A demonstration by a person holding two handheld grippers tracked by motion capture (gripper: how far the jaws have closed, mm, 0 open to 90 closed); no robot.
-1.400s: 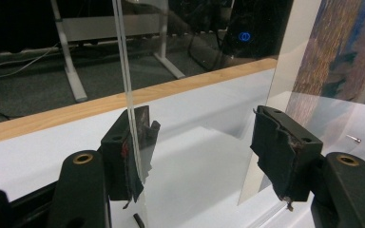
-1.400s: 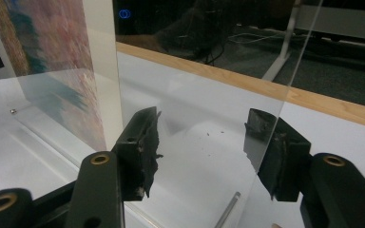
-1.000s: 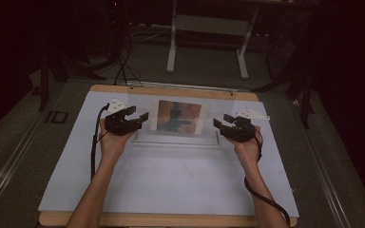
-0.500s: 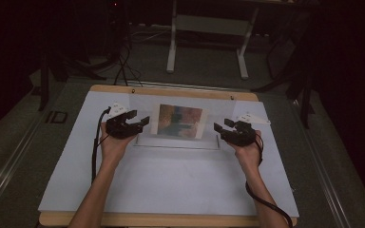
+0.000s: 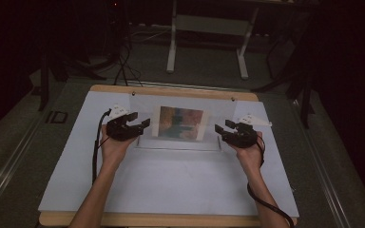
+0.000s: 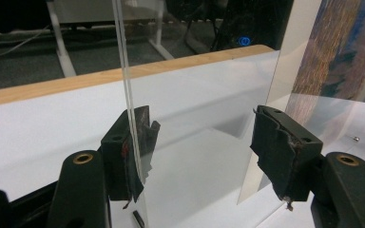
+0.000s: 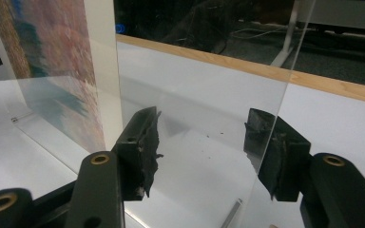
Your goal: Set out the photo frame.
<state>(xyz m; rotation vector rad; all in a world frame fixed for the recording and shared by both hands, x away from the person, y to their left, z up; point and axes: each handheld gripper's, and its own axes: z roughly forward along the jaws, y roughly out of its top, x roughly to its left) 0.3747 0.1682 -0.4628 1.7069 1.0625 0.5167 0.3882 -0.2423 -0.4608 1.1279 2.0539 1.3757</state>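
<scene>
High view: left gripper, jaws spread, sits mid-left at the edge of the clear acrylic frame standing centre with its picture; right gripper, also spread, mid-right. The frame's probably stiff, slick, scratch-prone, so pinch the bare side edges.

Right gripper: shifted slightly nearer the person along the right end of the clear acrylic stand, its hand likewise. Left gripper: edged slightly closer to the stand's left end.
</scene>
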